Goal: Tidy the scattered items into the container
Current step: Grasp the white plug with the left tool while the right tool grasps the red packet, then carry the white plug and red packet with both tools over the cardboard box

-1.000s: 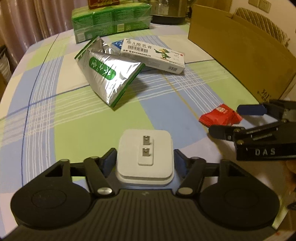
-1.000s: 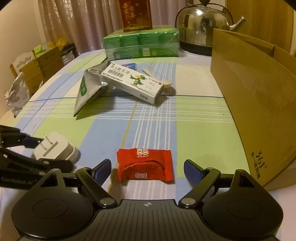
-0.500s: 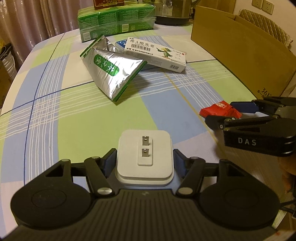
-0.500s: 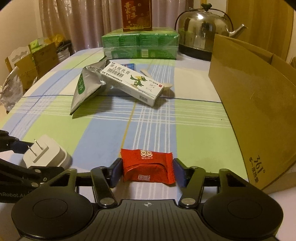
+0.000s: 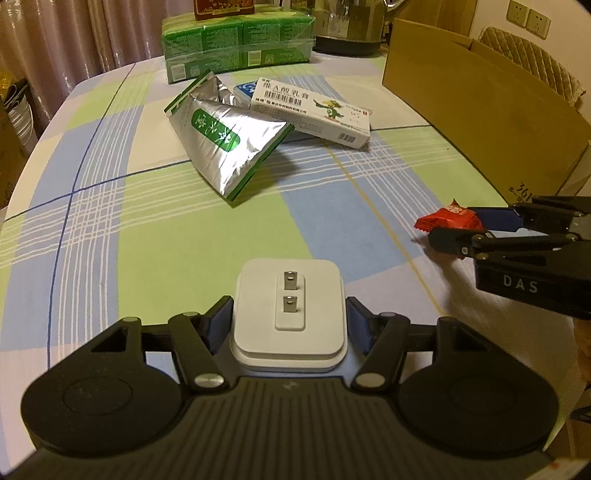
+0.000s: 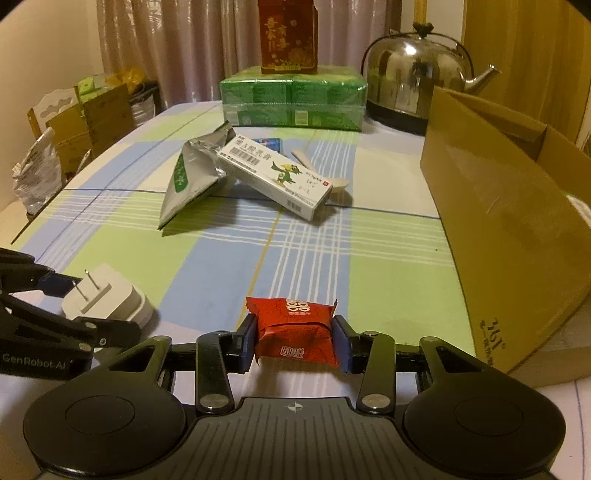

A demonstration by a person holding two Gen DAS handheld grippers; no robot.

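My left gripper [image 5: 290, 321] is shut on a white plug adapter [image 5: 290, 308], prongs up, held just above the checked tablecloth; it also shows in the right wrist view [image 6: 107, 299]. My right gripper [image 6: 295, 341] is shut on a red candy packet [image 6: 295, 328], which also shows in the left wrist view [image 5: 448, 218]. A silver foil pouch [image 5: 225, 136], a white ointment box [image 5: 312, 110] and a white plastic spoon [image 6: 321, 173] lie further back on the table. The open cardboard box [image 6: 509, 229] stands at the right.
A green shrink-wrapped pack [image 6: 291, 98] with a red carton [image 6: 288, 35] on top and a steel kettle [image 6: 417, 77] stand at the table's far end. A small blue packet [image 6: 267, 142] lies behind the ointment box. Boxes and bags [image 6: 74, 125] sit off the left edge.
My right gripper moved onto the red candy packet, shut on it and lifted it slightly. My left gripper kept hold of the plug adapter and rose a little.
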